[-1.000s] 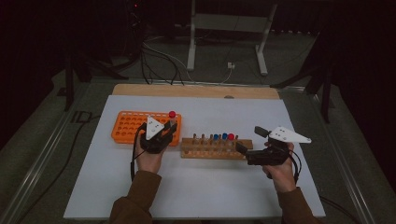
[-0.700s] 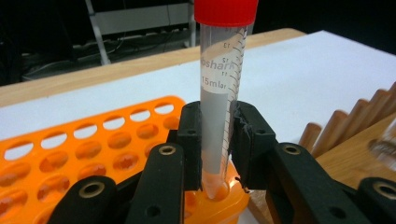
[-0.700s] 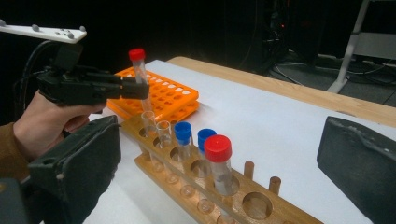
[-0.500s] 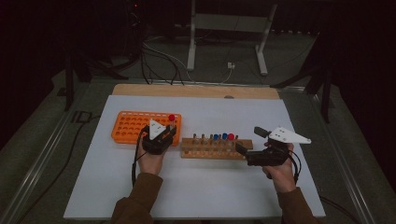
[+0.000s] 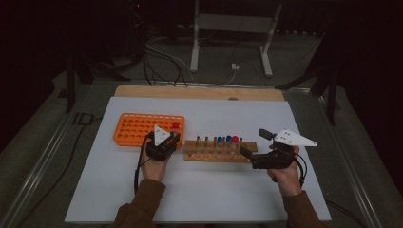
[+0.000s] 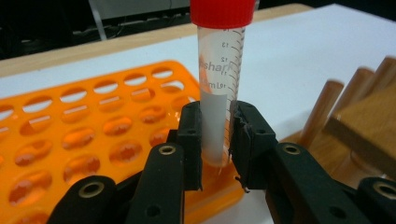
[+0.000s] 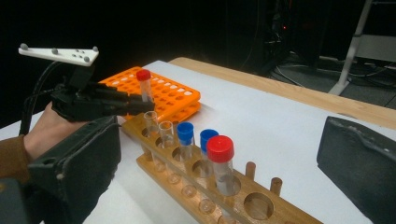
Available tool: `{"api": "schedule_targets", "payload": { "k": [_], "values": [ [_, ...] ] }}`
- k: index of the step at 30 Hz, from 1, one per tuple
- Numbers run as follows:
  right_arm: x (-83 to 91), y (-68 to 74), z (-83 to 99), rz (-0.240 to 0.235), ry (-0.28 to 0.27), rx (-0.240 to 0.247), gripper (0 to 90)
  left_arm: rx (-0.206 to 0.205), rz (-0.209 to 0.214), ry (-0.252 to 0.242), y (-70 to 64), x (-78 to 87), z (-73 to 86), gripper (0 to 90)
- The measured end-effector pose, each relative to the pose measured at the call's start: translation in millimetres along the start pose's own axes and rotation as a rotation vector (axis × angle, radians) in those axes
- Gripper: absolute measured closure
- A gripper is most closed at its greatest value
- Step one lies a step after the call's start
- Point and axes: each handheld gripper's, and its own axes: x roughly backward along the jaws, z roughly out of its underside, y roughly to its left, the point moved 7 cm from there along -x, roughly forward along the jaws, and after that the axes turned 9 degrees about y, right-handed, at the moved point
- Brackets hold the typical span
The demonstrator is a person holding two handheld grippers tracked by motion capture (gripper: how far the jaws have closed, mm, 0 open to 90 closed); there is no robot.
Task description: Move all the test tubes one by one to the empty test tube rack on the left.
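High view: the left claw [image 5: 167, 141] holds a red-cap tube [image 5: 176, 126] at the near right corner of the orange rack [image 5: 138, 128]. Vs. 1 s ago the hand has slid a bit back toward the person and the grey plate on top has turned — the tube has gone from hovering over the rack's right end to sitting low at its corner. The right claw [image 5: 253, 142] hasn't moved; it waits at the right end of the wooden rack [image 5: 209, 154], on the white surface [image 5: 214, 190].

Left gripper view: the claw [image 6: 218, 140] is clamped on the tube [image 6: 219, 93], jaws pinching its lower half, red cap up top, tube upright. The tip sits at or just inside a corner hole of the orange rack [image 6: 93, 140] — prob. partly seated, but the jaws hide the bottom, so can't say for sure.

Right gripper view: the right claw [image 7: 219, 177] is wide open and holds nothing; its jaws frame the wooden rack [image 7: 196, 186], which carries two clear tubes, two blue-cap tubes [image 7: 186, 135] and one red-cap tube [image 7: 219, 161]. Farther off, the left claw [image 7: 135, 105] grips its tube [image 7: 144, 86] over the orange rack [image 7: 173, 95].

Judgement: the transfer from wooden to orange rack is at the insert step — next is prob. push down, let go.
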Motion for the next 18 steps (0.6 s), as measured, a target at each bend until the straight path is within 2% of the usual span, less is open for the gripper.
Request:
{"api": "schedule_targets", "payload": {
  "k": [7, 10, 15, 18],
  "values": [
    [-1.5, 0.7, 1.6, 0.001, 0.010, 0.001, 0.0, -0.002, 0.000, -0.006, -0.6, 1.9, 1.9, 75.7],
    [-1.9, 0.9, 1.7, 0.000, 0.009, 0.002, 0.0, 0.010, 0.006, -0.007, -0.3, 2.0, 1.7, 74.5],
    [-1.8, -1.1, 2.3, 0.001, 0.009, -0.002, 0.0, 0.025, 0.001, -0.004, 2.3, 4.0, 2.5, 66.7],
    [-2.7, -2.5, 3.1, 0.005, 0.009, -0.005, 0.0, 0.045, 0.019, -0.015, 3.8, 7.9, 2.8, 59.6]
  ]
}}
